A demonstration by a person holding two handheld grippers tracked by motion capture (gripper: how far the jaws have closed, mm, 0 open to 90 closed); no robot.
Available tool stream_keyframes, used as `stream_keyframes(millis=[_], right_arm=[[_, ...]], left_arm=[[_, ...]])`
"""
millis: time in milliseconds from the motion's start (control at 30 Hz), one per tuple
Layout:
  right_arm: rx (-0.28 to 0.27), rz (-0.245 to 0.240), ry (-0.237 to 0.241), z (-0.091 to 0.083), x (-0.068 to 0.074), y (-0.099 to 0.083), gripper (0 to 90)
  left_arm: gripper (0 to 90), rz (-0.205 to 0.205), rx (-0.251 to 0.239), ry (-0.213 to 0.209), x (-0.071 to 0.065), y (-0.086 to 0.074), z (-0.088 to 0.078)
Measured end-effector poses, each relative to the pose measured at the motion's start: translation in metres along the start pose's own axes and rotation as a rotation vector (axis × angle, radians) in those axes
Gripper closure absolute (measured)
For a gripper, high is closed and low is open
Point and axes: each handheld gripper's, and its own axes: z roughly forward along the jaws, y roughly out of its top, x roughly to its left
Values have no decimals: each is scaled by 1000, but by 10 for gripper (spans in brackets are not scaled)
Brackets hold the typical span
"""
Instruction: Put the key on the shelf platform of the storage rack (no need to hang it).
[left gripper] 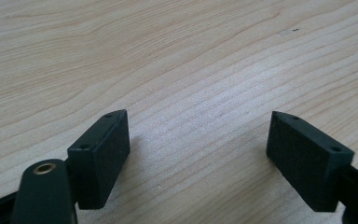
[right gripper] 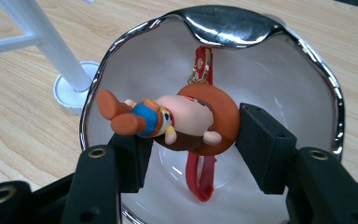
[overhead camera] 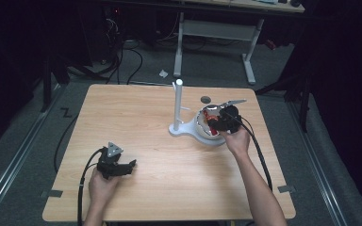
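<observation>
A small toy figure [right gripper: 186,116] with an orange hat, blue shirt and red strap [right gripper: 200,182] lies sideways between the jaws of my right gripper [right gripper: 193,149], which is shut on it. It hangs inside a white bowl [right gripper: 228,23] with a silver rim, and the strap trails down to the bowl's floor. In the high view my right gripper [overhead camera: 215,123] is over the bowl [overhead camera: 206,140] at the table's right middle. My left gripper [overhead camera: 131,165] rests near the front left, open, with bare wood between its jaws [left gripper: 198,144].
A white stand [overhead camera: 178,106] with an upright post and a round foot is just left of the bowl, its post [right gripper: 46,42] close to the rim. A small dark disc [overhead camera: 206,99] lies behind the bowl. Light wooden tabletop [overhead camera: 136,117] spreads between the two grippers.
</observation>
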Motion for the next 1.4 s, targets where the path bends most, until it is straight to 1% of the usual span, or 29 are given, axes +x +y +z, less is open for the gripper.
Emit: stream_keyframes(millis=[33,67,100,200,367,467,533,567,667,733,800,867,967,1067,1200,1333,1400], right_arm=[[1,5,0,1,1,0,467],[14,11,1,2,1,0,464],[17,5,0,3,1,0,463],[12,9,8,3,1,-1,440],[3,17,15,-1,-1,0,425],[2,17,21,-3,-1,-1,422],[3,8,18,-5,0,-2,421],[5,4,12,-6,0,-1,421],[-21,-3,9,-12,0,-2,431],[-29,12,0,-17,-2,-3,433],[-33,15,1,-20,-4,-5,441],[-31,12,-10,-23,-7,-7,493],[-40,20,-7,-29,-10,-8,513],[-54,20,-8,-34,-11,-8,516],[-55,11,-10,-39,-10,-8,515],[-72,6,-10,-45,-10,-8,511],[-78,9,-2,-48,-10,-8,509]], left_arm=[[217,0,0,0,0,0,0],[217,0,0,0,0,0,0],[216,0,0,0,0,0,0],[213,2,0,1,0,0,0],[212,1,2,0,0,0,0],[212,1,1,-1,0,0,0],[212,1,1,-1,0,0,0],[212,1,1,-1,0,0,0],[212,1,0,0,0,0,0],[212,1,0,0,0,0,0],[213,1,0,0,0,0,0],[213,2,1,0,0,0,0],[213,1,0,0,0,0,0],[213,1,0,0,0,0,0],[213,0,0,0,0,0,0],[213,0,0,0,0,0,0],[213,0,0,0,0,0,0]])
